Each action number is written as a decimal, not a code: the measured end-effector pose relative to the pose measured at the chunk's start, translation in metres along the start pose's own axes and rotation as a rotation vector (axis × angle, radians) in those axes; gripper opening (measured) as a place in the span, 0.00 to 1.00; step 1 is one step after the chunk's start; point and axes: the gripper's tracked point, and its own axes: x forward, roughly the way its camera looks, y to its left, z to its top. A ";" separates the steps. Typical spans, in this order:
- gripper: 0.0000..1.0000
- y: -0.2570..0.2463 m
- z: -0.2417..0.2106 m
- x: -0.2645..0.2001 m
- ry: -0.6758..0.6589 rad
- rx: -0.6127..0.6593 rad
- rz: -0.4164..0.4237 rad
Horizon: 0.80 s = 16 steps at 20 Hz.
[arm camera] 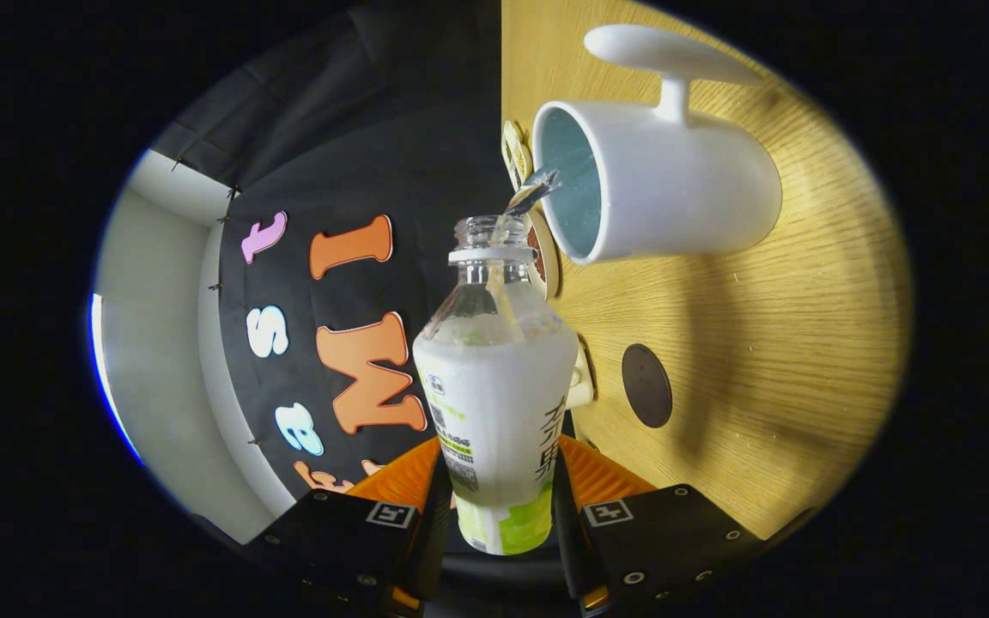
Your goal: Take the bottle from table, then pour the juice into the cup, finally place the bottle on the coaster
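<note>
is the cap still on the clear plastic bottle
No, the clear plastic bottle held in the gripper has an open neck, with liquid streaming toward the white mug.

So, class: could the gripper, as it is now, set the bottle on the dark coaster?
Probably yes, once pouring ends. The gripper is shut on the bottle, which is tipped toward the cup. The coaster lies bare on the table nearby, with nothing between.

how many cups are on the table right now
1: a white cup stands on the wooden table, just beyond the mouth of the bottle the gripper holds.
</note>
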 end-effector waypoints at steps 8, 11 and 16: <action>0.56 0.010 -0.003 0.002 -0.001 0.069 0.024; 0.56 0.014 -0.003 0.001 -0.008 0.090 0.032; 0.56 0.017 -0.002 0.000 -0.015 0.124 0.046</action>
